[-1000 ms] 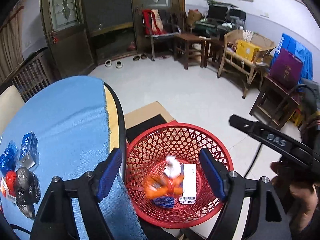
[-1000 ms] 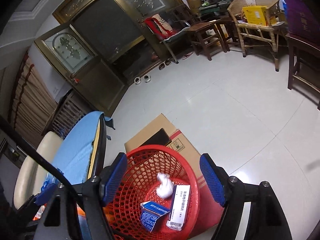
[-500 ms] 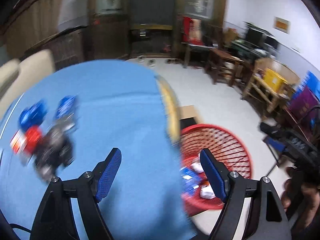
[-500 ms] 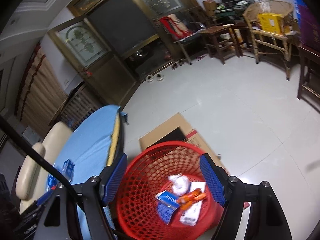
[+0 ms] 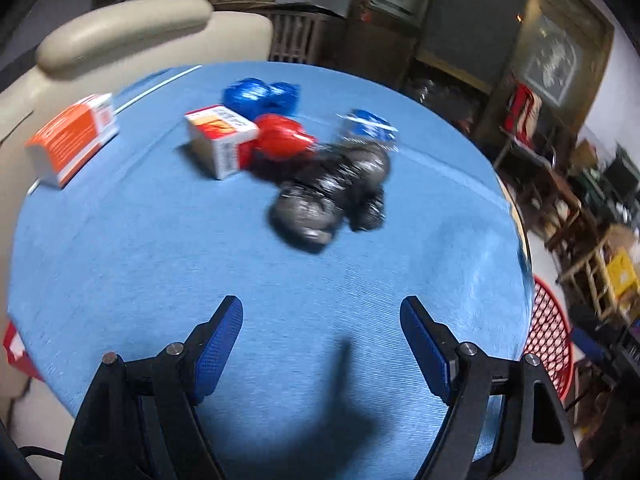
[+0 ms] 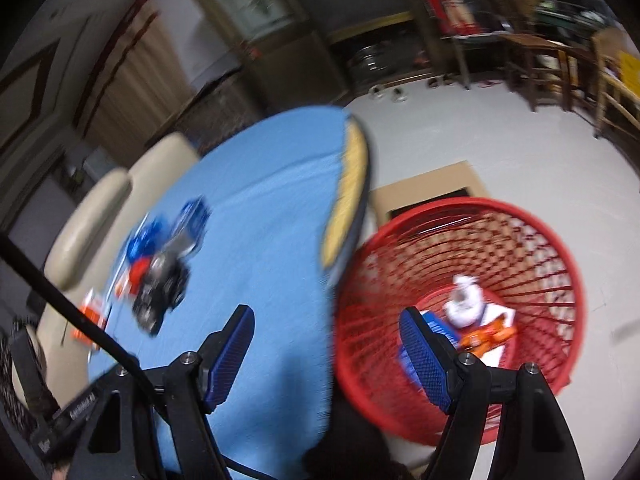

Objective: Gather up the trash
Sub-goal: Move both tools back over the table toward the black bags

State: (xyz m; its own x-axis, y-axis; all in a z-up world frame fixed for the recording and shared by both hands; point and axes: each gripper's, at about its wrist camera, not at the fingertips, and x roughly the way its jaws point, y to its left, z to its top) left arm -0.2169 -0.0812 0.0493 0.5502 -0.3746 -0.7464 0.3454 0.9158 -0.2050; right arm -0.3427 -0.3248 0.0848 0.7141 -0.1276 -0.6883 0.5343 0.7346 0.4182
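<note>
Reaching for black bag (image 5: 330, 196) on far surface (image 5: 160, 264) | left tool (image 5: 322, 340) open, empty | right tool (image 6: 326, 344) open, empty | centre jaws over bag before closing

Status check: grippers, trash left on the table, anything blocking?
Left gripper and right gripper open, empty. Black bag, boxes and wrappers on blue table; red basket part filled. Nothing blocking.

Woven matt blue tablecloth (image 5: 160, 248), glossy crinkled black plastic bag (image 5: 332, 192), red plastic lattice basket (image 6: 520, 240).
</note>
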